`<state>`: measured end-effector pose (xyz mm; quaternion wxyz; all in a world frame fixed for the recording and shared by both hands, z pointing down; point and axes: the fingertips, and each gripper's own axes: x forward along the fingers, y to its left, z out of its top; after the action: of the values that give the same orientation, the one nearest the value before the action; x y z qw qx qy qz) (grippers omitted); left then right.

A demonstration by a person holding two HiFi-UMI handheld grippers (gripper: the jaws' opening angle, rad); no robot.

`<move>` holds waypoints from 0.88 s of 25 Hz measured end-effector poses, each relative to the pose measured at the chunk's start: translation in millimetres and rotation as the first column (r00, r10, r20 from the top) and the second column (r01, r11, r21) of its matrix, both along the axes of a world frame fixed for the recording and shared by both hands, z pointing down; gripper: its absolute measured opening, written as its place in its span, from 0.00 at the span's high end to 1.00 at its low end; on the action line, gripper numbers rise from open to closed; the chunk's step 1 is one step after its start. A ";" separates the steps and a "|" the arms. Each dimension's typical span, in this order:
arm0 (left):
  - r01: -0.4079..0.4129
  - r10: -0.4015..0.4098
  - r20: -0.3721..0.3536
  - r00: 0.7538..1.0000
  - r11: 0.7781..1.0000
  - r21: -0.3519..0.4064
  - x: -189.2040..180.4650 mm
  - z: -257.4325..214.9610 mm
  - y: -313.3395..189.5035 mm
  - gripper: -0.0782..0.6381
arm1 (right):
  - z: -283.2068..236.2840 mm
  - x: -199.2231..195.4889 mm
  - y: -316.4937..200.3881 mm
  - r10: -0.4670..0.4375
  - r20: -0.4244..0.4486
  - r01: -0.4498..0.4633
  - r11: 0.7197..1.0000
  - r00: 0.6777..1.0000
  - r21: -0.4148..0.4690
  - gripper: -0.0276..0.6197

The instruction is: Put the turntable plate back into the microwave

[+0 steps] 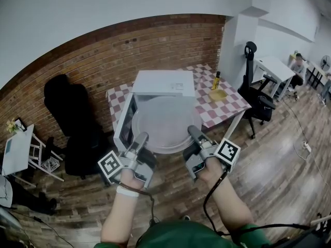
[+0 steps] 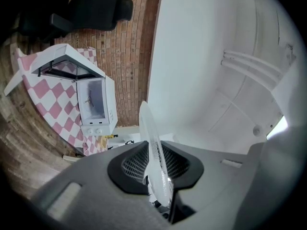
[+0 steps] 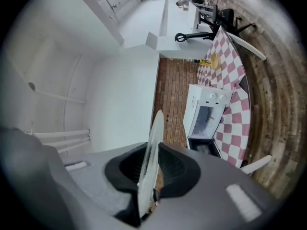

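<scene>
A round clear glass turntable plate (image 1: 164, 124) hangs flat in the air in front of the white microwave (image 1: 164, 84), whose door (image 1: 124, 123) swings open to the left. My left gripper (image 1: 141, 138) is shut on the plate's near-left rim, and my right gripper (image 1: 194, 134) is shut on its near-right rim. In the left gripper view the plate (image 2: 154, 150) shows edge-on between the jaws, with the open microwave (image 2: 93, 102) far beyond. The right gripper view shows the plate (image 3: 152, 150) edge-on too, and the microwave (image 3: 207, 114) with its cavity open.
The microwave stands on a red-and-white checked table (image 1: 223, 107) against a brick wall. A yellow bottle (image 1: 215, 80) and a yellow dish (image 1: 217, 94) sit at the table's right. A black office chair (image 1: 256, 94) stands right of the table, a dark chair (image 1: 72, 123) left.
</scene>
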<state>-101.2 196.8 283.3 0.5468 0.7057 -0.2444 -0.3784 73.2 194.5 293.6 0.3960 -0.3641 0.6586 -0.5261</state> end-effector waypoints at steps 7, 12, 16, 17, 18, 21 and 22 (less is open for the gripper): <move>0.052 -0.052 0.012 0.999 0.998 0.021 15.3 9.7 1.7 0.79 | 10.3 14.3 -8.3 -0.069 -0.009 0.069 0.997 0.998 0.029 0.89; 0.092 -0.092 0.013 0.996 0.995 0.033 15.1 25.9 -7.2 0.80 | 30.6 12.8 -23.9 -0.117 -0.019 0.118 0.992 0.993 0.053 0.88; 0.094 -0.095 0.015 0.995 0.995 0.031 13.6 41.5 -27.3 0.80 | 46.9 11.5 -44.7 -0.121 -0.013 0.121 0.991 0.993 0.048 0.88; 0.092 -0.092 0.013 0.996 0.995 0.031 12.4 45.5 -33.9 0.80 | 50.0 10.4 -51.1 -0.120 -0.018 0.121 0.991 0.993 0.051 0.88; 0.089 -0.089 0.013 0.996 0.996 0.030 10.5 49.8 -41.2 0.80 | 53.4 8.7 -58.1 -0.119 -0.026 0.121 0.991 0.993 0.053 0.88; 0.074 -0.075 0.026 0.997 0.997 0.031 3.9 62.0 -67.9 0.80 | 67.1 2.0 -82.6 -0.114 -0.056 0.117 0.992 0.992 0.049 0.88; 0.067 -0.068 0.031 0.997 0.997 0.032 1.9 65.7 -77.8 0.80 | 72.5 -0.6 -91.0 -0.112 -0.062 0.114 0.992 0.992 0.045 0.87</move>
<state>-99.3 119.0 349.0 0.5188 0.7113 -0.2710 -0.3892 72.6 103.5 366.0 0.3548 -0.3318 0.7022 -0.5205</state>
